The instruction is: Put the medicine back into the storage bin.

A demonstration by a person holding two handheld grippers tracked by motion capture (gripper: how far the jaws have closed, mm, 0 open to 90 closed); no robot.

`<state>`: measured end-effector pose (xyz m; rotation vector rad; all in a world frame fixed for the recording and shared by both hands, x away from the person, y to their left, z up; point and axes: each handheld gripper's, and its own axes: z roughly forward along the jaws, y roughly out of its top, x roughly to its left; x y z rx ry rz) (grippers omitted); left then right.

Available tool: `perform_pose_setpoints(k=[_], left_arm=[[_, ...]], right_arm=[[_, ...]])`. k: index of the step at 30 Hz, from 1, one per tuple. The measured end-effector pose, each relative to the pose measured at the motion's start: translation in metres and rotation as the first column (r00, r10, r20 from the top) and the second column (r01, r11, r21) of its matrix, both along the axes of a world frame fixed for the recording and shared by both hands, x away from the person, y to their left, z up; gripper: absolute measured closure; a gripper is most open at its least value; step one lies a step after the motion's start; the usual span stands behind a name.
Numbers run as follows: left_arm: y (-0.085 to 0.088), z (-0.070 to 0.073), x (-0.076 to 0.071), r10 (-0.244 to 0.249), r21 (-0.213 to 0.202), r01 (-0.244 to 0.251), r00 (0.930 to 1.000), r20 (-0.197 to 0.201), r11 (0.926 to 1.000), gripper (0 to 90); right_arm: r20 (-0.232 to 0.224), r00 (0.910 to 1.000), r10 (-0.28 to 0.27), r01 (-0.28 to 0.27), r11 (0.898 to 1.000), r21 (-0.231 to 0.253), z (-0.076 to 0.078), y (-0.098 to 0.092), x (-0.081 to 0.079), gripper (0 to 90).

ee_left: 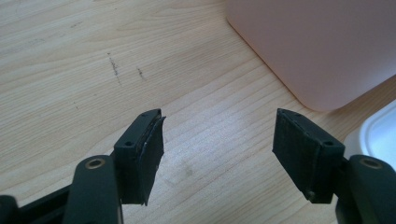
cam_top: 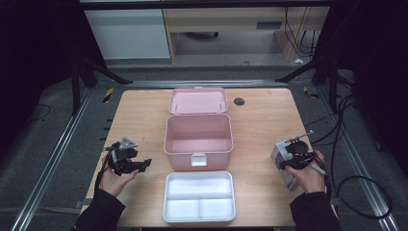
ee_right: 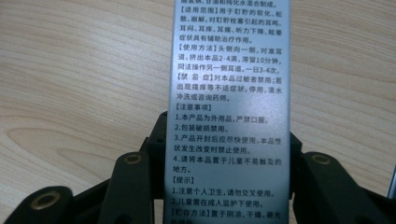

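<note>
Silver carton between the right gripper's jaws

Silver carton [ee_right: 229, 107], printed with black text, stands between the two black jaws of the right gripper [ee_right: 229, 140]. One jaw sits against each long side, and the carton runs up and away from them over the wooden table [ee_right: 79, 88]. Whether the pads press on it or merely flank it cannot be told from that view, since the carton hides the pads. In the high view the right gripper [cam_top: 292, 159] sits at the table's right edge with the carton [cam_top: 284, 166] at it, gripped from behind by the person's right hand [cam_top: 308, 175].

Left gripper [ee_left: 217, 144] has its jaws spread wide with nothing between them, only bare wood below. It hovers near the table's left edge, in the person's left hand [cam_top: 113, 180].

Between the two grippers, at the table's middle, stands an open pink box [cam_top: 198, 141], its lid [cam_top: 198, 100] tipped back behind it. Just in front of the box lies a white divided tray [cam_top: 199, 196].
</note>
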<state>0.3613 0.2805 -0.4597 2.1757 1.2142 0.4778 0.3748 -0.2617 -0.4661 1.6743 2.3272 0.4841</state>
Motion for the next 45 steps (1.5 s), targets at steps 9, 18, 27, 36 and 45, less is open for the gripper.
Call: perform_pose_setpoints(k=[9, 18, 27, 36, 45], left_arm=[[0.001, 0.000, 0.001, 0.005, -0.001, -0.005, 1.0000, 0.000, 1.0000, 33.5], [0.000, -0.001, 0.001, 0.001, -0.002, -0.001, 1.0000, -0.002, 1.0000, 33.5], [0.000, 0.000, 0.002, -0.005, -0.003, 0.005, 1.0000, 0.007, 1.0000, 33.5], [0.002, 0.002, 0.002, -0.002, -0.005, 0.002, 0.9999, 0.011, 1.0000, 33.5], [0.004, 0.001, 0.003, 0.007, -0.003, -0.007, 0.9999, 0.012, 1.0000, 33.5]], right_arm=[[0.004, 0.9997, 0.026, -0.026, 0.999, 0.031, 0.008, 0.004, 0.000, 56.9], [0.113, 0.9911, 0.071, -0.082, 0.992, 0.097, 0.050, 0.014, -0.002, 56.8], [0.214, 0.9676, 0.134, -0.165, 0.977, 0.133, 0.099, 0.041, 0.010, 56.7], [0.282, 0.9396, 0.194, -0.243, 0.959, 0.149, 0.140, 0.071, 0.029, 56.8], [0.314, 0.9177, 0.243, -0.300, 0.942, 0.148, 0.161, 0.102, 0.045, 56.7]])
